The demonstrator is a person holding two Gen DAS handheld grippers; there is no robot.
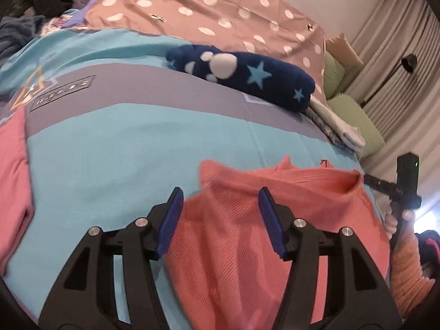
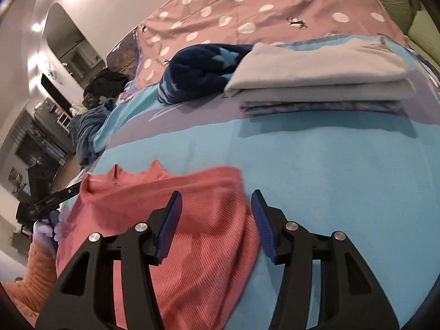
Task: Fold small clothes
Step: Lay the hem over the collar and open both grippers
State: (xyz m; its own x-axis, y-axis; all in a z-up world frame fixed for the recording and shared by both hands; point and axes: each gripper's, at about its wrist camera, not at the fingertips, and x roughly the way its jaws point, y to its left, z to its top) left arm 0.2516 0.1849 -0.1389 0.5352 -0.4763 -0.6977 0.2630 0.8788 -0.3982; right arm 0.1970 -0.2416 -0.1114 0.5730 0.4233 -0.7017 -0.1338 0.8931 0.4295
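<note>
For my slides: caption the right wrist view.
Open right gripper above a coral knit garment on the blue bedspread, folded clothes stacked beyond.

A: Where is the coral ribbed garment (image 1: 275,220)?
B: Spread low on the blue bedspread, its far edge rumpled and partly lifted.
A: And anything folded?
B: A grey folded cloth (image 2: 321,79) sits stacked on a patterned one (image 2: 321,107), well beyond it.

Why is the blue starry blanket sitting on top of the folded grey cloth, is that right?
Not quite. The blue starry blanket lies beside the folded grey cloth, on the bed, not on top of it. The right wrist view shows this. Grey is the top of that stack.
</note>
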